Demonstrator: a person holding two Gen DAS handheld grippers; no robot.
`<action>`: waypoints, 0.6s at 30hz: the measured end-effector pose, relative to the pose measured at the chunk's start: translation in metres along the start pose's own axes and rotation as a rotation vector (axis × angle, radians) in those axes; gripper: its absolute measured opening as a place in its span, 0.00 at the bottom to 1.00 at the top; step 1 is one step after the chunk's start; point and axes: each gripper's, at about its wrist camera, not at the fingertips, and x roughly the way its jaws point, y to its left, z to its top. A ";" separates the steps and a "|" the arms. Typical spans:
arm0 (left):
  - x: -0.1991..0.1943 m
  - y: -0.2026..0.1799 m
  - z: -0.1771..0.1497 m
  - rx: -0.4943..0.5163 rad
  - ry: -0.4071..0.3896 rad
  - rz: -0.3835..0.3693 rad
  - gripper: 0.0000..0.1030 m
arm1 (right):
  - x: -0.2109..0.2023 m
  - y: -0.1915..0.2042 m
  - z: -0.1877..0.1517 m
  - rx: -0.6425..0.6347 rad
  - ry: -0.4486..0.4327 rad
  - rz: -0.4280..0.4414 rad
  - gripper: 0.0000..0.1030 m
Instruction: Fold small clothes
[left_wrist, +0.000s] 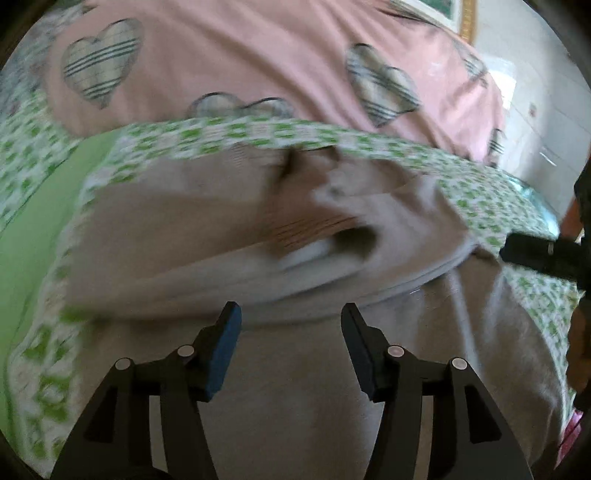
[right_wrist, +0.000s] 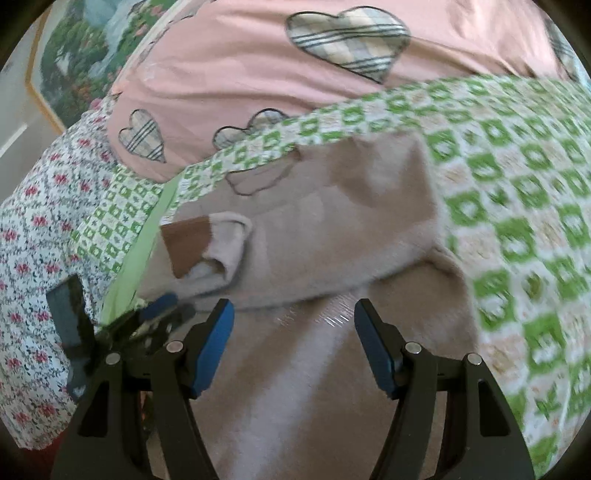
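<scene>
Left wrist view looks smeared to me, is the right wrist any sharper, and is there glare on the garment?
Left wrist view: heavy motion blur across the beige garment and green-patterned sheet; only the left gripper, open, is crisp. Right wrist view: sharper, the brown cuff reads clearly, sheet blurred toward the right edge, faint sheen just ahead of the open right gripper. Fisheye bending in both.

Right of the beige garment (right_wrist: 317, 221), the green-checked bedspread (right_wrist: 517, 206) lies bare. Behind the garment a pink heart-print quilt (right_wrist: 229, 66) rises, blocking that side. The left tongs (right_wrist: 162, 306) crowd its left edge.
</scene>
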 end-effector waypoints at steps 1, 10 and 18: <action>-0.005 0.016 -0.004 -0.032 0.002 0.036 0.55 | 0.005 0.007 0.003 -0.018 0.001 0.007 0.66; -0.006 0.129 -0.019 -0.355 0.039 0.208 0.55 | 0.090 0.105 0.011 -0.379 0.043 -0.020 0.66; 0.020 0.138 0.002 -0.351 0.066 0.206 0.55 | 0.135 0.114 0.022 -0.515 0.012 -0.194 0.11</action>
